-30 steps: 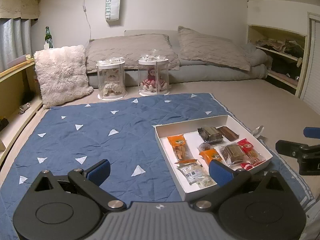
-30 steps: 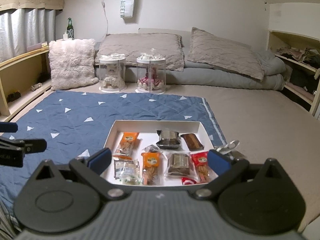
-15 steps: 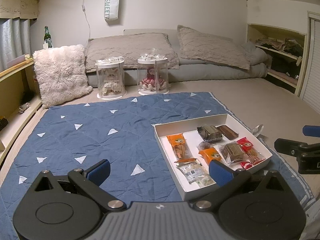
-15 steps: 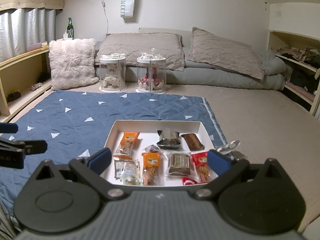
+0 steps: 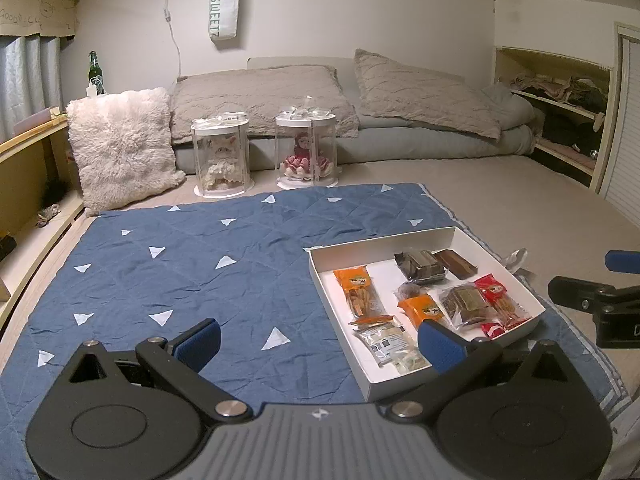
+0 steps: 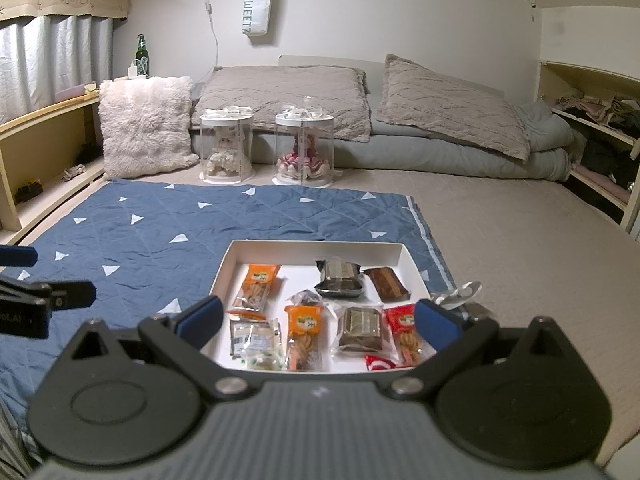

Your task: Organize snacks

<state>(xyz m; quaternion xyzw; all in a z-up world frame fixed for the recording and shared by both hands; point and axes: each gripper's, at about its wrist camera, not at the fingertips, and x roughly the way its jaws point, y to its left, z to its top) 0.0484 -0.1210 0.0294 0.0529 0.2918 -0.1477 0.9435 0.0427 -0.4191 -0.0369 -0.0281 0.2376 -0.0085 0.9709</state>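
A shallow white box [image 5: 384,240] [image 6: 316,245] lies on the right part of a blue mat [image 5: 200,272] [image 6: 160,220]. Inside it lie several wrapped snacks: orange packets [image 5: 358,290] [image 6: 258,286], dark brown ones [image 5: 422,266] [image 6: 340,278], a red packet [image 5: 498,300] [image 6: 406,334] and a clear packet [image 5: 386,342] [image 6: 252,338]. My left gripper [image 5: 320,338] hovers open and empty over the mat, its right finger in front of the box's near corner. My right gripper [image 6: 318,320] is open and empty, low over the box's near edge.
A crumpled clear wrapper [image 6: 460,294] [image 5: 516,258] lies on the beige floor right of the box. Two clear cylinders with dolls [image 5: 306,152] [image 6: 226,148], a fluffy pillow [image 5: 120,148] and a low bed stand at the back. Shelves line both side walls.
Both views have tipped slightly, so the box and mat sit a touch lower in frame. Neither gripper's fingers have changed their spread, and the snacks lie as before.
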